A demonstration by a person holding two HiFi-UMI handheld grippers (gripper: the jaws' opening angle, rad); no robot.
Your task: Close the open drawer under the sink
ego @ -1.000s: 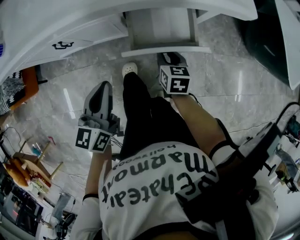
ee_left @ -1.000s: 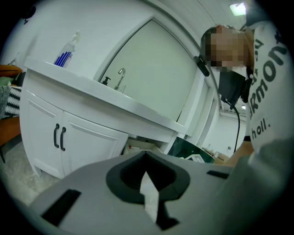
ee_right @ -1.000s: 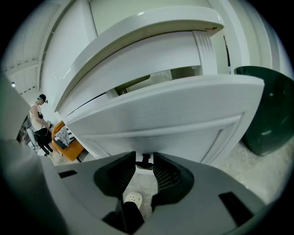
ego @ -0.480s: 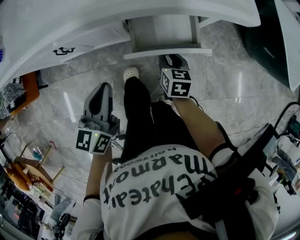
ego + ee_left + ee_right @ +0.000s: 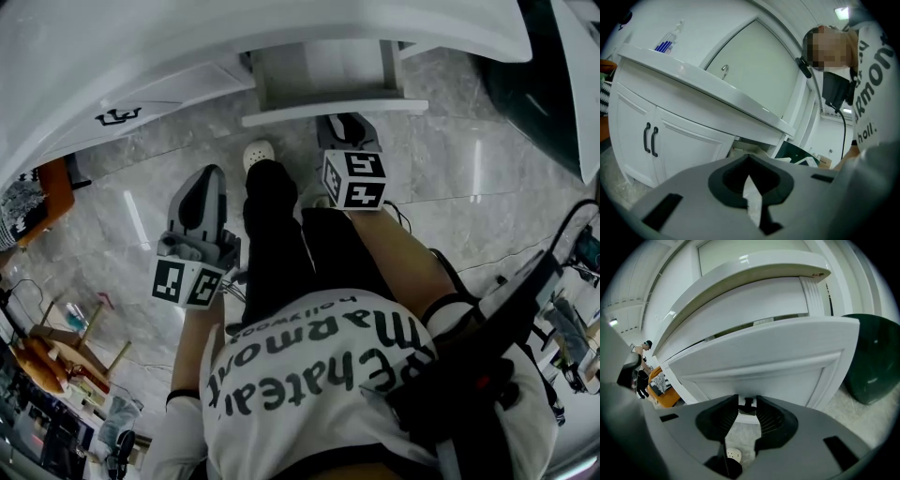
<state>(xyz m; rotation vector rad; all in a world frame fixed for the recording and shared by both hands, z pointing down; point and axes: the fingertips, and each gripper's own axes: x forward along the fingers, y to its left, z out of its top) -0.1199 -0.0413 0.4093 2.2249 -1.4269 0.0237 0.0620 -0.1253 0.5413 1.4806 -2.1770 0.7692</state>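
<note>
The white drawer (image 5: pixel 323 70) stands pulled out from under the sink counter (image 5: pixel 141 47), at the top of the head view. Its front panel (image 5: pixel 759 362) fills the right gripper view. My right gripper (image 5: pixel 343 124) sits right at that panel's lower edge. Its jaws stand open, and the small dark drawer handle (image 5: pixel 749 404) shows in the gap between the ribbed pads (image 5: pixel 769 416), which do not press on it. My left gripper (image 5: pixel 199 199) hangs lower left over the floor, apart from the drawer. Its jaw tips meet, with nothing held.
Left of the drawer are white cabinet doors with black handles (image 5: pixel 649 139). A dark green bin (image 5: pixel 872 362) stands to the right of the drawer. The person's leg and white shoe (image 5: pixel 259 152) are on the marble floor below the drawer. An orange stool (image 5: pixel 52 178) and cables lie at the edges.
The head view has shifted slightly. Both grippers keep nearly the same places, and the right one stays at the drawer front.
</note>
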